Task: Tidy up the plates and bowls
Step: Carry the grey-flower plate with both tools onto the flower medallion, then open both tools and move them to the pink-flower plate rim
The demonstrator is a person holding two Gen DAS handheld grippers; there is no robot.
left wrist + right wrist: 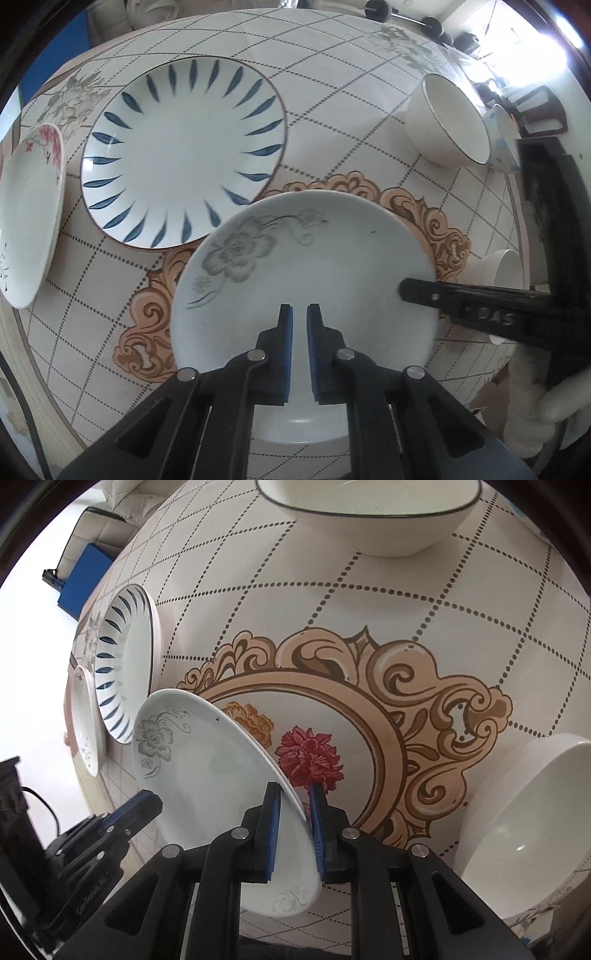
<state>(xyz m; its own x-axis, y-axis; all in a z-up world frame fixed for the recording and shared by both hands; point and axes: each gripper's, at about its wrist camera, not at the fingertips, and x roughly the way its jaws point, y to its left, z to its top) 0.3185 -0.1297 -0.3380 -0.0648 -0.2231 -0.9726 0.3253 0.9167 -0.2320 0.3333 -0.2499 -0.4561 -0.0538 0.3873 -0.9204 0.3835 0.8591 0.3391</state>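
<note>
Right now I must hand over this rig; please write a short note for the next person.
Right gripper: shut on the rim of the grey-flower plate, holding it tilted above the table.
Left gripper: shut, empty, above that plate.
Blue-leaf plate and pink-blossom plate lie flat and apart at the left.
Three bowls, including a dark-rimmed bowl, stand separately.
Done: nothing stacked yet.
Left: stack the plates, probably on the blue-leaf one, then the bowls.

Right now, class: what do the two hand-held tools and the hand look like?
Both the left tool and the right tool are black plastic linkages with silver rivets and blue finger pads. The right one bears scratched lettering; a white glove covers the hand gripping it.
</note>
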